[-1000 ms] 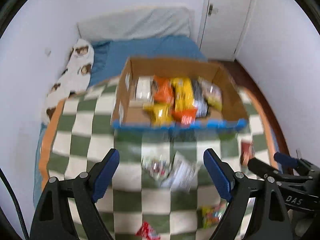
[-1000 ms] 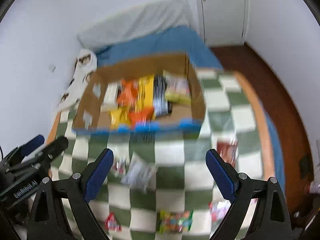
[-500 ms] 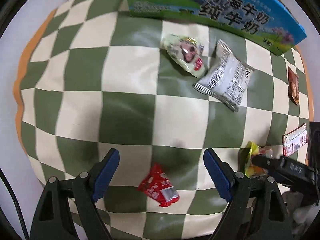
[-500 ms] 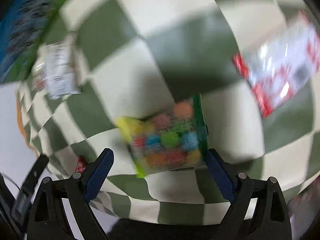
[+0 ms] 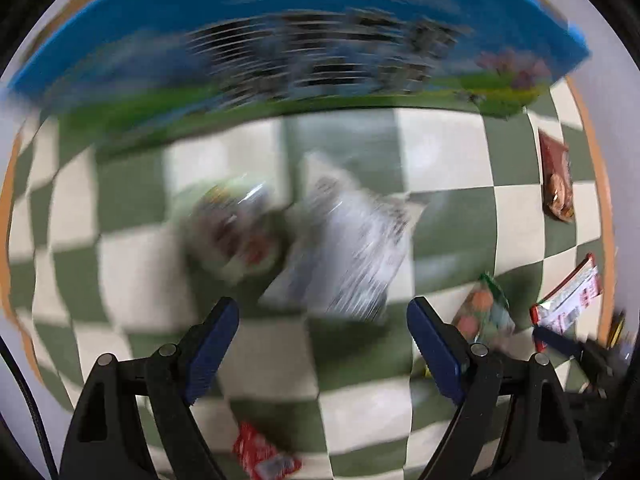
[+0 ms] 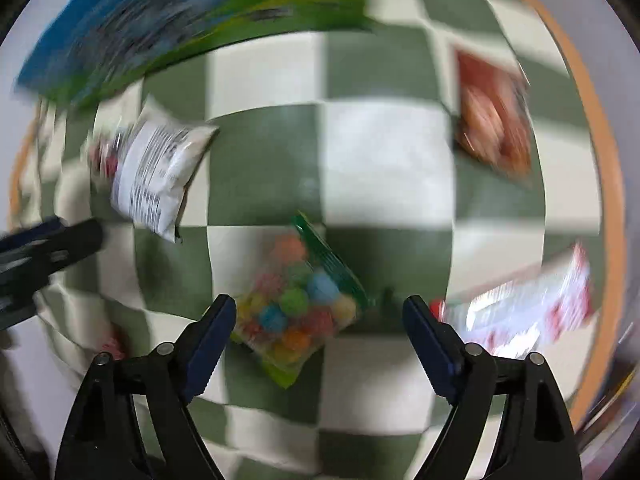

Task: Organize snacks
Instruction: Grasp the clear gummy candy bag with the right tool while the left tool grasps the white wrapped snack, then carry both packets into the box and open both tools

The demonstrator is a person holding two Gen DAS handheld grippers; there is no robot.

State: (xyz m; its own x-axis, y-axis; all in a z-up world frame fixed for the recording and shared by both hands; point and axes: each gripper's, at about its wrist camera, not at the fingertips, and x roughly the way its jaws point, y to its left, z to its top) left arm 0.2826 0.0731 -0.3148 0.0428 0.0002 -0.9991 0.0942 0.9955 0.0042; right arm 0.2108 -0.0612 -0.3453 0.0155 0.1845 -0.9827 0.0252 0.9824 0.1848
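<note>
My left gripper points straight down over the green-and-white checked cloth, open, with nothing between its fingers. Just beyond its tips lie a white barcode packet and a pale green packet. My right gripper hangs over a clear bag of coloured candy balls. Its jaws are closing and the bag lies between them, untouched by the pads. The blue-and-green side of the snack box fills the top of the left wrist view and shows as the box at upper left in the right wrist view.
A red packet lies near the cloth's near edge. A brown packet and a red-and-white packet lie to the right. The white barcode packet sits left of the candy bag. The cloth's orange border marks its right edge.
Both grippers have dropped from a high view of the open box to close above the cloth. The right jaws have narrowed a little around the candy bag. The left view slid toward the box.
</note>
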